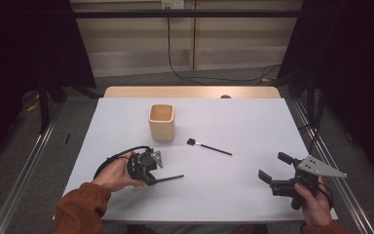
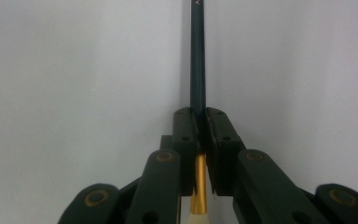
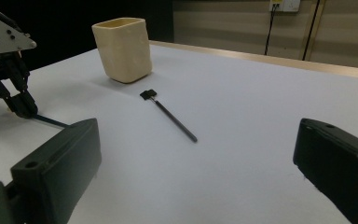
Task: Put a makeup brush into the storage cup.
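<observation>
While left tool pinches brush, gold ferrule

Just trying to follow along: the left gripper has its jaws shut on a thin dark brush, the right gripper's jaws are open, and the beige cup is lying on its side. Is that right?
Not quite. The cup stands upright with its mouth up, as the high view shows. The rest holds: the left gripper is shut on the brush, and the right gripper has its jaws open.

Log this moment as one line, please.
left gripper: shut on dark brush | right gripper: open, idle | second brush: on table | cup: upright
</observation>
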`<state>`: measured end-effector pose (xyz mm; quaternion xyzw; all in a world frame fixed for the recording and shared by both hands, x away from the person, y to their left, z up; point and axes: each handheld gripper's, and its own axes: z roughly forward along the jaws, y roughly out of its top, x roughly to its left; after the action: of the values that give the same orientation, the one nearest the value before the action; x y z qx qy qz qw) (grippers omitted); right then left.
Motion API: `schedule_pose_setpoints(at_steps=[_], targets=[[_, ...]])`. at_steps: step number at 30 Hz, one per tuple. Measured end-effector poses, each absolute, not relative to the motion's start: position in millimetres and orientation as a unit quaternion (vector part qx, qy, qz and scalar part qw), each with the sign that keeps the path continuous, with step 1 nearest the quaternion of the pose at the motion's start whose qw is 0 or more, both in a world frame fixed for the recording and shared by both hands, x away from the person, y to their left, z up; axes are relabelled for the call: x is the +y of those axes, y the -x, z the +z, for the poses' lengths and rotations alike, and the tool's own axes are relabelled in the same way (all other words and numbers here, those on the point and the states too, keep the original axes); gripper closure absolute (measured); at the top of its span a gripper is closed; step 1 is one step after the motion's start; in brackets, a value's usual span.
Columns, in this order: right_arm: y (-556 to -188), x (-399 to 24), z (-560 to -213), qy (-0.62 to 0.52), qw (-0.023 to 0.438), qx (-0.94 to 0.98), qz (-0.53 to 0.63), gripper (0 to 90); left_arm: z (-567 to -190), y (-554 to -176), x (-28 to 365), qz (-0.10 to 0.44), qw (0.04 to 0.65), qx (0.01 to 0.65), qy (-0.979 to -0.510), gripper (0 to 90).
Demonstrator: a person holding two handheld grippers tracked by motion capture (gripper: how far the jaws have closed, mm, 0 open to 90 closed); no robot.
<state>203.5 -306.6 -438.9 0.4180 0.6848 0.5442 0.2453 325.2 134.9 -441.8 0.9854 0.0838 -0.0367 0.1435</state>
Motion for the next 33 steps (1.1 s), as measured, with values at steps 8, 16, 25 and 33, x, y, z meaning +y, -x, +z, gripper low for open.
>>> schedule_pose_setpoints(at_steps=[8,16,25,33], targets=[[-203.9,-306.0,-439.2,-0.417,0.243,0.687,0.542,0.0,-434.5,-328.1,143.5,-0.037,0.202,0.132,-0.97,83.5],[-204.0,-306.1,-439.6,-0.417,0.242,0.689,0.541,0.0,-427.1,-323.2,149.8,-0.046,0.274,0.175,-0.945,83.5],[-204.3,-305.6,-439.8,-0.419,0.241,0.689,0.541,0.0,-423.2,-318.6,157.7,-0.032,0.329,0.188,-0.925,83.5],[-204.3,-305.6,-439.8,-0.419,0.241,0.689,0.54,0.0,-418.1,-313.3,164.7,-0.003,0.402,0.2,-0.893,83.5]])
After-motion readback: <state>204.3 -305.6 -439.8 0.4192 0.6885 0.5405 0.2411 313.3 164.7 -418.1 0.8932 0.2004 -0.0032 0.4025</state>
